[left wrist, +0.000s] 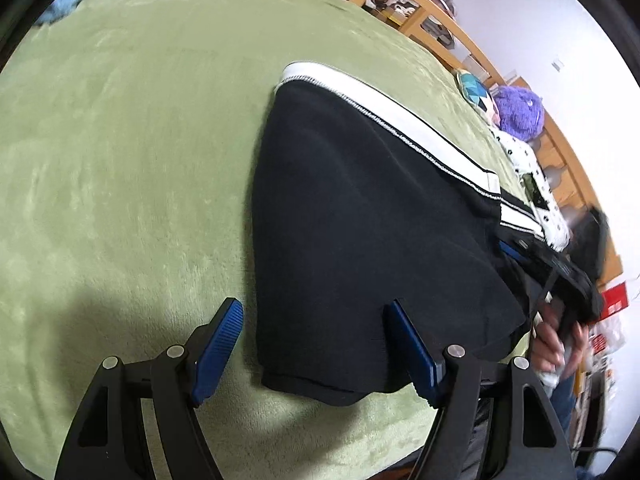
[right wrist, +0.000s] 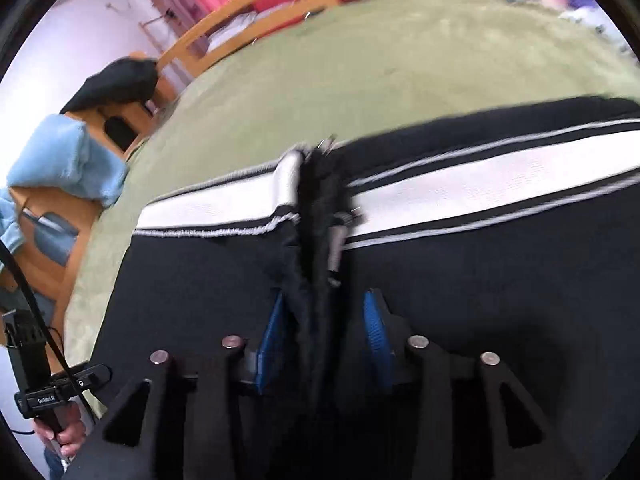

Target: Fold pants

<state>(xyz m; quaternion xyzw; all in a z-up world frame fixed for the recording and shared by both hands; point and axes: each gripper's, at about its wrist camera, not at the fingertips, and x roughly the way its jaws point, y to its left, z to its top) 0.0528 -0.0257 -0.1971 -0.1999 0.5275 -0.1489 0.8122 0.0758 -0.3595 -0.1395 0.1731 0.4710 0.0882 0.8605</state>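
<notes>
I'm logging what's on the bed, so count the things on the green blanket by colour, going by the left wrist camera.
Black with white stripe: 1, the pants
Purple: 1, a fuzzy plush
Teal patterned: 1, a small cushion
White with black dots: 1, a cloth
Total: 4 on the green blanket

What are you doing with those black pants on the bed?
A person is folding black pants with a white side stripe on a green blanket. The left gripper stands open over one corner of the pants. The right gripper has a bunched ridge of the fabric between its blue pads, which don't look clamped.
</notes>
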